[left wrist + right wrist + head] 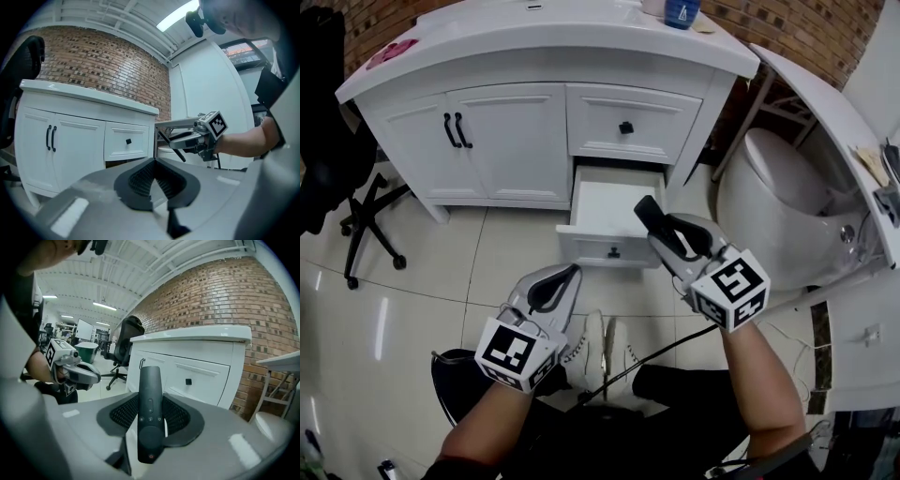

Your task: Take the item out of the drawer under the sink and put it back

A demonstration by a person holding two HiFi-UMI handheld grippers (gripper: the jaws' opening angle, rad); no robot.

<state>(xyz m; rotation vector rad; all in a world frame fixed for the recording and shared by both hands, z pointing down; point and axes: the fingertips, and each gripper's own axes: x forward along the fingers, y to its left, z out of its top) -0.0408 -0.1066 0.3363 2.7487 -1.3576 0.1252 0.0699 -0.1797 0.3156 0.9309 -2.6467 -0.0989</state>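
Note:
The lower drawer [602,208] of the white vanity [516,131] stands pulled out, and its white inside looks bare. My right gripper [671,234] hovers just above and to the right of the drawer's front, shut on a slim black remote control [653,221]. In the right gripper view the remote [150,414] lies lengthwise between the ribbed pads [176,416], buttons up, its far end sticking out past the tips. My left gripper [553,286] is lower, over the tiled floor in front of the drawer. Its jaws meet with nothing between them [153,180].
The upper drawer [625,127] with a black knob is closed, as are the two cabinet doors [455,131]. A toilet [783,187] stands to the right and a black office chair [342,187] to the left. A blue bottle [682,11] sits on the counter.

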